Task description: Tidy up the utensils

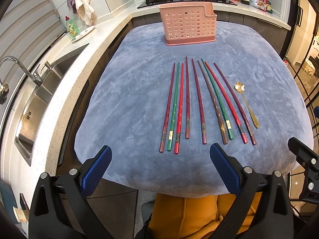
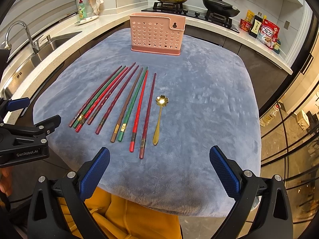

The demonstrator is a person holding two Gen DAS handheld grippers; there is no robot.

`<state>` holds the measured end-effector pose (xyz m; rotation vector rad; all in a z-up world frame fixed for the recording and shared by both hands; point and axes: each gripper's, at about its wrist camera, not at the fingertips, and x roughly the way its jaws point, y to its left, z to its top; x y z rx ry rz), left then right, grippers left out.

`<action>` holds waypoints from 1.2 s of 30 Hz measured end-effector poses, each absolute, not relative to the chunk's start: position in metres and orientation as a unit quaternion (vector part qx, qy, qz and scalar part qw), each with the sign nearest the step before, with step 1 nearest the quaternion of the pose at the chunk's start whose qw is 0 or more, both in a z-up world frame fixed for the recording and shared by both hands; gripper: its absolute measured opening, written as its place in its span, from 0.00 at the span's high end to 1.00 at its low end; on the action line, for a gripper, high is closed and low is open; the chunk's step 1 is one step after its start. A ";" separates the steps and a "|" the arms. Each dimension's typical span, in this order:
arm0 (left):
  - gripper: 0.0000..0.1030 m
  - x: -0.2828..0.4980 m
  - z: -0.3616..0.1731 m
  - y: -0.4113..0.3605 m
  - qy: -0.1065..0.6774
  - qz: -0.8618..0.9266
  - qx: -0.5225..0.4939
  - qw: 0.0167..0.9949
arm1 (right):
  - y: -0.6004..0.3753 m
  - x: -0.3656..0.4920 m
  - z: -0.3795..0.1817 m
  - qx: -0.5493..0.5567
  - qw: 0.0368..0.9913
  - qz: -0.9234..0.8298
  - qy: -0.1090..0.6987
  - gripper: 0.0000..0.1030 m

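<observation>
Several coloured chopsticks [image 1: 199, 103] lie side by side on the blue cloth [image 1: 129, 99], red, green, maroon, brown and purple; they also show in the right wrist view [image 2: 127, 101]. A gold flower-bowl spoon [image 1: 247, 105] lies just right of them, also seen from the right wrist [image 2: 159, 117]. A pink perforated utensil holder [image 1: 189, 24] stands upright at the far end of the cloth [image 2: 157, 33]. My left gripper [image 1: 160, 157] is open and empty above the near cloth edge. My right gripper [image 2: 159, 157] is open and empty, just short of the chopstick ends.
A steel sink [image 1: 37, 103] with a tap lies to the left. A stove with two pans [image 2: 191, 2] stands behind the holder. Food packets [image 2: 267, 32] line the right counter. A glass partition [image 2: 289, 129] stands at right. The person's yellow clothing [image 1: 189, 215] is below.
</observation>
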<state>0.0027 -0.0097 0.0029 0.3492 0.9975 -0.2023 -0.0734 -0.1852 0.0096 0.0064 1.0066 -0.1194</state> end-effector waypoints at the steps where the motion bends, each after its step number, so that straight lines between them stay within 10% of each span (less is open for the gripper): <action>1: 0.09 0.003 0.003 -0.010 0.475 -0.096 0.166 0.859 | -0.185 -0.073 0.009 0.003 0.874 -0.057 0.482 0.07; 36: 0.09 0.002 0.002 -0.011 0.476 -0.099 0.165 0.858 | -0.186 -0.075 0.009 0.004 0.874 -0.057 0.483 0.07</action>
